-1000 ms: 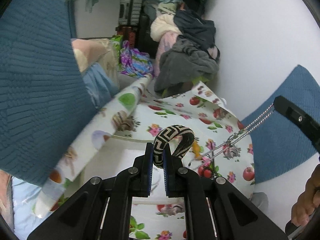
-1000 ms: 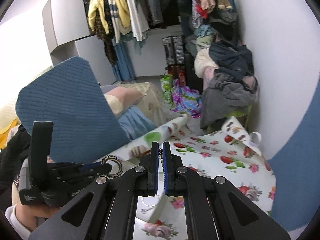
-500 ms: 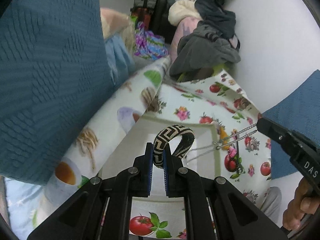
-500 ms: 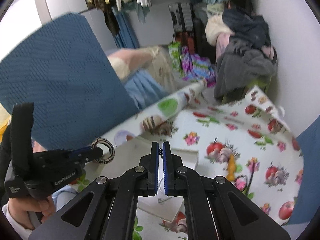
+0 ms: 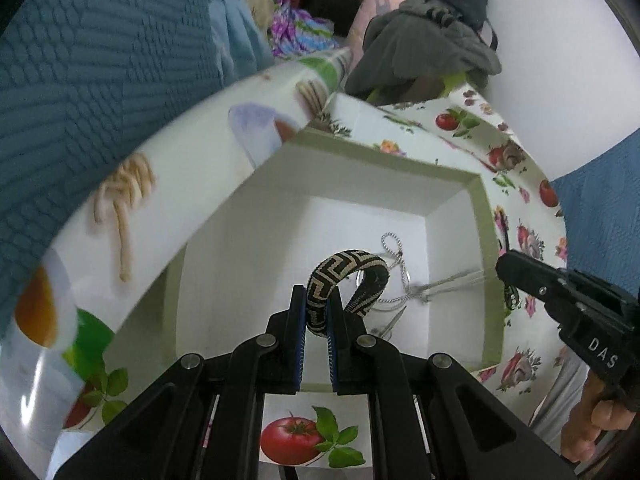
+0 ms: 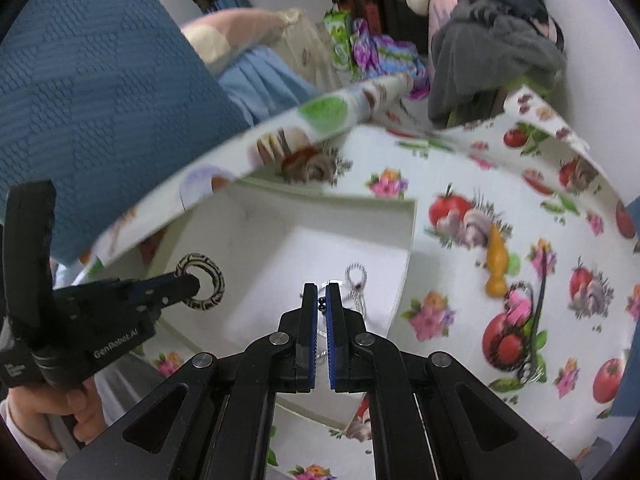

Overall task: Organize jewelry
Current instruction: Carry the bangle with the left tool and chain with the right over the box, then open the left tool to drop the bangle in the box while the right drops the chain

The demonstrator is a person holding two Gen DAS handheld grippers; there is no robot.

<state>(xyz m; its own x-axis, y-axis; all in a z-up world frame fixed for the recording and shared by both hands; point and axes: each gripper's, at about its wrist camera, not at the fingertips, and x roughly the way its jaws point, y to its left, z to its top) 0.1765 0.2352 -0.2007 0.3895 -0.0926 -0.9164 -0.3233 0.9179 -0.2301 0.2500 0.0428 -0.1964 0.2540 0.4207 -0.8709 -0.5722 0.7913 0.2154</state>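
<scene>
Left gripper (image 5: pixel 316 312): fingers clenched on a black-and-cream woven bangle with a Greek-key pattern (image 5: pixel 346 276), held edge-up over the open white cardboard box with pale green rim (image 5: pixel 486 216) that sits on the counter, covered in a white oilcloth printed with tomatoes and flowers (image 6: pixel 472 200). Inside the box, toward its right wall, lies a silver twisted chain necklace (image 5: pixel 394 254); part of it runs taut to the right gripper (image 6: pixel 321 306), whose fingers are clenched on the chain's dark beaded end, also over the box floor. Step in hand, my read: drop both pieces into the box. To do it well, lower the bangle to the free left half of the box floor before letting go, so it lands flat and does not roll onto the chain; let the chain pile down loosely by the right wall, slack first, so it does not snag or whip over the rim. In the way: a raised flap of the oilcloth, food prints on it (image 5: pixel 132 184), overhangs the box's left and far edges, so the left gripper has little room there. A blue textured cloth (image 6: pixel 92 80) hangs behind it. Off the box's right side the counter is bare print only. Beyond the far right corner of the counter, a pile of grey and dark clothes (image 6: pixel 492 44), not a concern.
</scene>
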